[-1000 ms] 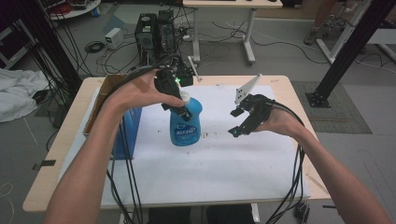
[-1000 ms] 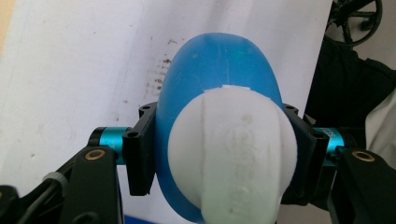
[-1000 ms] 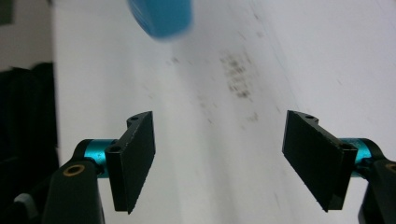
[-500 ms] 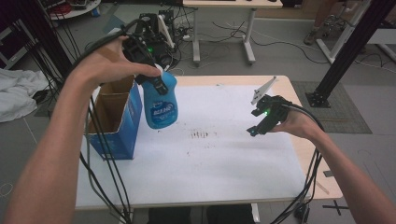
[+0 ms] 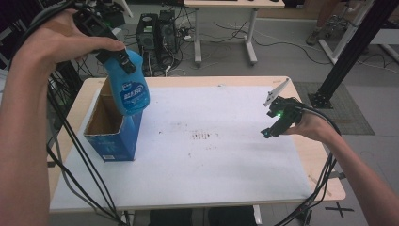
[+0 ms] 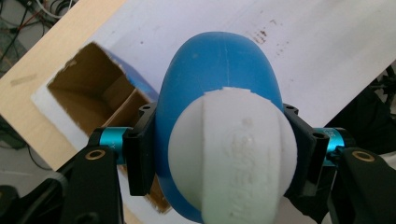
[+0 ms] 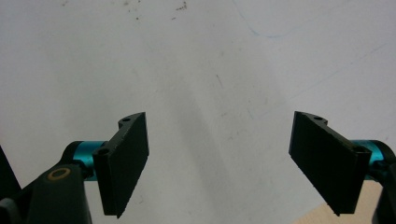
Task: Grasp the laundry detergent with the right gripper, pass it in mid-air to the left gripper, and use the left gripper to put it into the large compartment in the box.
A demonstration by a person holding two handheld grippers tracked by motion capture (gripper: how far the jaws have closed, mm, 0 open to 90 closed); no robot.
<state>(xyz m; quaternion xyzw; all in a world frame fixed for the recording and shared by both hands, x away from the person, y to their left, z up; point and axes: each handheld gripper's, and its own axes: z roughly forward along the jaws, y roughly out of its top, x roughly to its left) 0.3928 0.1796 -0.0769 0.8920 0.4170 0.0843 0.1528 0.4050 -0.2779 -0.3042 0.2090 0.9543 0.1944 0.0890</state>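
over the white table, left gripper clamps a blue bottle above a cardboard box; right gripper has just been opening, empty.

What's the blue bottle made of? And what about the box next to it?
The blue bottle looks like smooth, slightly glossy plastic: a mould seam runs up its rounded body, and its white cap looks like matte plastic with raised lettering. The box appears to be cardboard: brown, dull inside, with ragged torn top edges and a blue printed outside.
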